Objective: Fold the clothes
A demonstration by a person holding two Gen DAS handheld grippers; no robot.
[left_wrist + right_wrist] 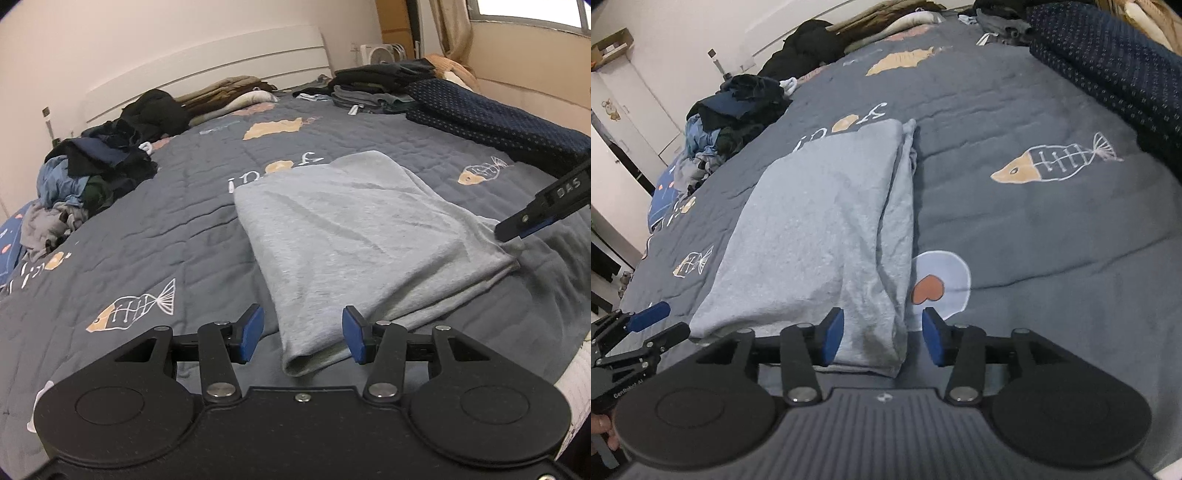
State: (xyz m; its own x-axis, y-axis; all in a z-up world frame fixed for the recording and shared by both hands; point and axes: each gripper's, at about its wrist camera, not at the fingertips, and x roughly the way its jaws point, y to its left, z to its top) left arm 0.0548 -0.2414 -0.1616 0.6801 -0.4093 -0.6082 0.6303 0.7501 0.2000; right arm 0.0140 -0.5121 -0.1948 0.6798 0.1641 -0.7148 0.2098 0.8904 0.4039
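At far left a loose heap of dark and blue unfolded clothes (88,173) lies on my grey quilted bedspread with fish drawings (155,229). My left gripper (303,334) is spread at the near corner of the folded light grey cotton garment (354,229). My right gripper (882,338) is spread too, around its other corner.

We're reading "DAS" on the right gripper (517,230) arm and "GenRobot AI" on the left gripper (661,321) body.
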